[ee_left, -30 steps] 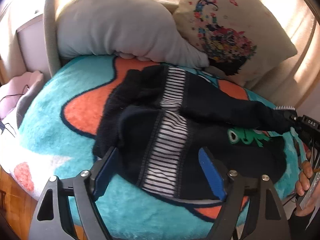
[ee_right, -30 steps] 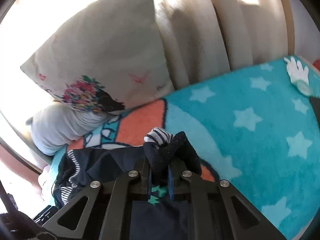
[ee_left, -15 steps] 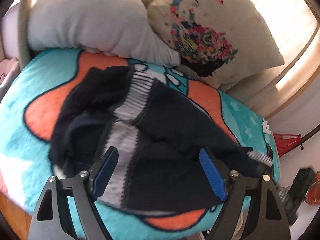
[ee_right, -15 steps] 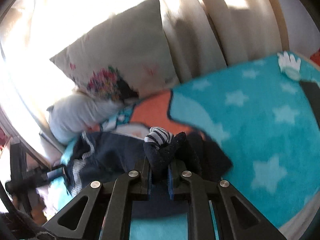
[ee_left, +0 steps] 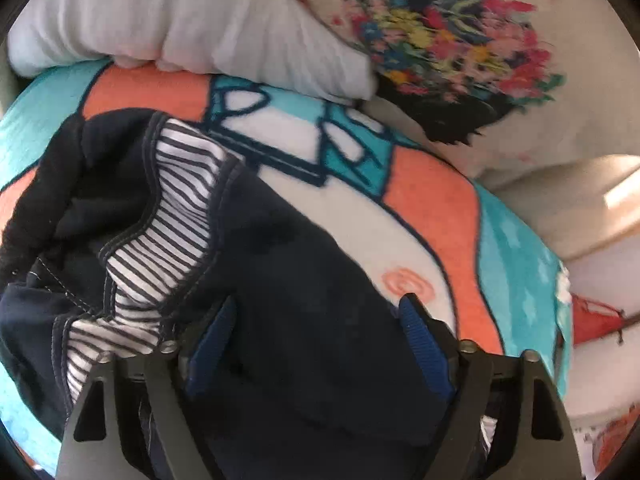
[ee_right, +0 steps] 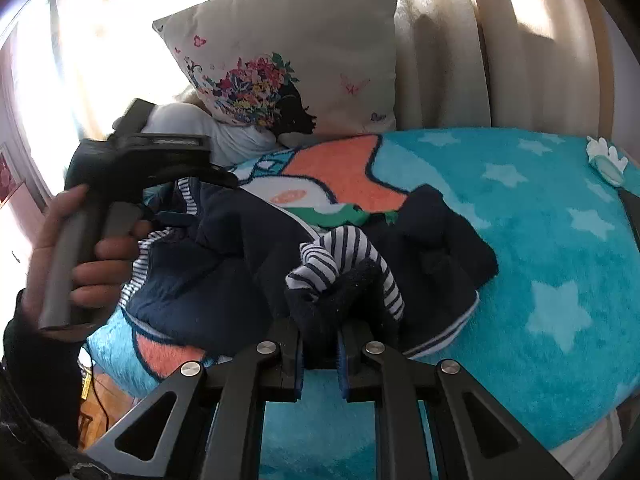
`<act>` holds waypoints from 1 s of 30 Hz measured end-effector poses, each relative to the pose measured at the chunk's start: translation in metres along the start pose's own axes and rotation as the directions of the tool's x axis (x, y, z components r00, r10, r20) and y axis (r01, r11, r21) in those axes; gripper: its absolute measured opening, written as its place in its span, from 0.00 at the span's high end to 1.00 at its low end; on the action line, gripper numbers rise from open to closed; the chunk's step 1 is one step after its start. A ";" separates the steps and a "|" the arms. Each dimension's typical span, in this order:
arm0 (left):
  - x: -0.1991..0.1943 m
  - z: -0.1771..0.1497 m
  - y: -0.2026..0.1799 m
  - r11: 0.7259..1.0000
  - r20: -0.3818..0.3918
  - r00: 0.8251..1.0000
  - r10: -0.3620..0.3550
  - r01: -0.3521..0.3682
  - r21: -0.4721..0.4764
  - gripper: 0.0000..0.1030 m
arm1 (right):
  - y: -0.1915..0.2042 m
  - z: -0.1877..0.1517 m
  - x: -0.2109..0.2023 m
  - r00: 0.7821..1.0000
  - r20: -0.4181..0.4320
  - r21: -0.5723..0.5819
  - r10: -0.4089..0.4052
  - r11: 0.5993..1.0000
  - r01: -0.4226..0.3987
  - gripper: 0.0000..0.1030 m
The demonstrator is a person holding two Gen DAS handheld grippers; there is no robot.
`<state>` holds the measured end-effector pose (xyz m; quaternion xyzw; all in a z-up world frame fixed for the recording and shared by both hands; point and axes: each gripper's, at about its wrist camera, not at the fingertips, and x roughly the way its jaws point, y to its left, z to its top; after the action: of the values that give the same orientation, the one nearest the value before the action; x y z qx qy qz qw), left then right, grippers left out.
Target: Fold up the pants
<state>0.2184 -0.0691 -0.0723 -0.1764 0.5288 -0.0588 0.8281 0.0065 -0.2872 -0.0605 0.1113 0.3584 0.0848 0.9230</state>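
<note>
Left wrist view, from left: one pair of dark navy pants (ee_left: 304,280) lies on a turquoise blanket (ee_left: 516,264) with orange and white patches. The striped waistband (ee_left: 168,216) is bunched at the left; the navy cloth runs from there down and to the right, under the left gripper (ee_left: 320,324). That gripper's two blue pads (ee_left: 420,344) stand apart on either side of a fold of navy cloth; its jaws are closing, and the pads are not visibly pressing the cloth. Behind the blanket lie two cushions: one plain white pillow (ee_left: 192,20) at the left, one cream pillow with a flower print (ee_left: 448,32) at the right.

Right wrist view, from left: one hand (ee_right: 80,256) in a dark sleeve grips the handle of the left gripper, which points down at the pants' waist end. The pants (ee_right: 224,264) stretch across the blanket (ee_right: 560,248), long axis running from the striped waist at the left toward the picture's right, with the leg end lifted toward the camera. The right gripper (ee_right: 320,344) is pinched narrow on one striped cuff (ee_right: 340,264) and the navy cloth below it, which bunches up above the jaws. A second navy leg end (ee_right: 444,232) lies flat on the blanket just to the right. The flower pillow (ee_right: 288,64) leans against pale curtains (ee_right: 520,48) behind; the white pillow (ee_right: 208,132) sits to its left
</note>
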 end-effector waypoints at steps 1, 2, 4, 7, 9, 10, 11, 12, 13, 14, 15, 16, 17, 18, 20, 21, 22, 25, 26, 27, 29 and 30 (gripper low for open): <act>-0.004 -0.001 0.001 1.000 0.028 0.999 0.025 -0.025 -0.002 0.73 | -0.005 0.001 -0.002 1.000 0.006 0.011 0.000 1.000 0.000 0.87; -0.008 -0.002 0.002 1.000 0.036 0.999 0.009 -0.009 -0.003 0.81 | -0.011 0.002 -0.004 1.000 0.013 0.028 0.001 1.000 -0.001 0.87; -0.018 -0.005 0.009 0.997 0.068 0.995 -0.070 0.073 -0.029 0.92 | -0.021 0.007 -0.005 1.000 0.022 0.062 0.019 0.998 -0.020 0.87; -0.045 -0.012 0.024 0.982 0.144 0.973 -0.179 0.187 -0.038 0.94 | -0.031 0.023 -0.005 0.999 0.047 0.083 0.021 0.996 -0.025 0.87; -0.066 -0.023 0.039 0.967 0.199 0.950 -0.240 0.252 -0.042 0.94 | -0.036 0.038 -0.010 0.996 0.085 0.097 0.027 0.995 -0.035 0.87; -0.075 -0.032 0.051 0.958 0.219 0.940 -0.263 0.281 -0.052 0.94 | -0.037 0.042 -0.013 0.994 0.103 0.098 0.044 0.994 -0.054 0.87; -0.079 -0.038 0.056 0.952 0.225 0.934 -0.277 0.298 -0.065 0.94 | -0.038 0.046 -0.016 0.991 0.121 0.097 0.065 0.992 -0.077 0.87; -0.083 -0.052 0.065 0.945 0.222 0.930 -0.294 0.318 -0.080 0.93 | -0.038 0.047 -0.018 0.989 0.129 0.096 0.074 0.992 -0.087 0.87; -0.086 -0.063 0.070 0.943 0.216 0.930 -0.297 0.320 -0.085 0.92 | -0.039 0.046 -0.019 0.988 0.130 0.094 0.079 0.991 -0.092 0.86; -0.086 -0.075 0.073 0.949 0.202 0.938 -0.283 0.304 -0.082 0.92 | -0.039 0.041 -0.017 0.990 0.119 0.089 0.080 0.992 -0.091 0.86; -0.085 -0.085 0.075 0.957 0.185 0.946 -0.266 0.283 -0.070 0.88 | -0.039 0.035 -0.014 0.993 0.096 0.082 0.071 0.993 -0.079 0.84; -0.082 -0.095 0.077 0.968 0.153 0.960 -0.234 0.244 -0.054 0.78 | -0.040 0.029 -0.011 0.995 0.073 0.080 0.061 0.995 -0.067 0.83; -0.079 -0.100 0.079 0.974 0.125 0.969 -0.213 0.220 -0.047 0.72 | -0.042 0.020 -0.008 0.998 0.047 0.088 0.047 0.995 -0.051 0.79; -0.078 -0.104 0.082 0.976 0.108 0.973 -0.204 0.210 -0.051 0.60 | -0.044 0.011 -0.007 0.999 0.031 0.108 0.033 0.993 -0.036 0.69; -0.086 -0.107 0.088 0.972 0.123 0.968 -0.219 0.227 -0.057 0.56 | -0.050 0.001 -0.008 0.999 0.020 0.153 0.029 0.988 -0.032 0.50; -0.090 -0.106 0.088 0.972 0.130 0.967 -0.219 0.228 -0.051 0.49 | -0.052 -0.002 -0.010 0.999 0.025 0.174 0.043 0.984 -0.047 0.44; -0.094 -0.104 0.085 0.975 0.139 0.967 -0.213 0.220 -0.034 0.37 | -0.053 -0.002 -0.014 0.998 0.032 0.194 0.055 0.979 -0.061 0.41; -0.098 -0.098 0.084 0.984 0.152 0.973 -0.174 0.178 -0.016 0.30 | -0.050 0.002 -0.019 0.998 0.037 0.200 0.046 0.978 -0.053 0.29; -0.099 -0.096 0.087 0.983 0.157 0.971 -0.179 0.184 -0.020 0.30 | -0.049 0.004 -0.019 0.998 0.038 0.204 0.059 0.977 -0.066 0.29; -0.101 -0.095 0.089 0.982 0.164 0.970 -0.179 0.185 -0.026 0.30 | -0.049 0.006 -0.019 0.996 0.038 0.215 0.080 0.973 -0.086 0.29; -0.103 -0.093 0.100 0.985 0.169 0.973 -0.159 0.167 -0.038 0.30 | -0.051 0.007 -0.018 0.991 0.036 0.254 0.127 0.958 -0.132 0.29; -0.104 -0.093 0.106 0.985 0.171 0.973 -0.157 0.168 -0.047 0.30 | -0.053 0.006 -0.016 0.983 0.038 0.280 0.178 0.943 -0.182 0.29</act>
<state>0.0801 0.0374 -0.0558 -0.2488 0.4430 -0.0952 0.8560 0.0027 -0.3428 -0.0597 0.2745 0.3495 0.1160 0.8883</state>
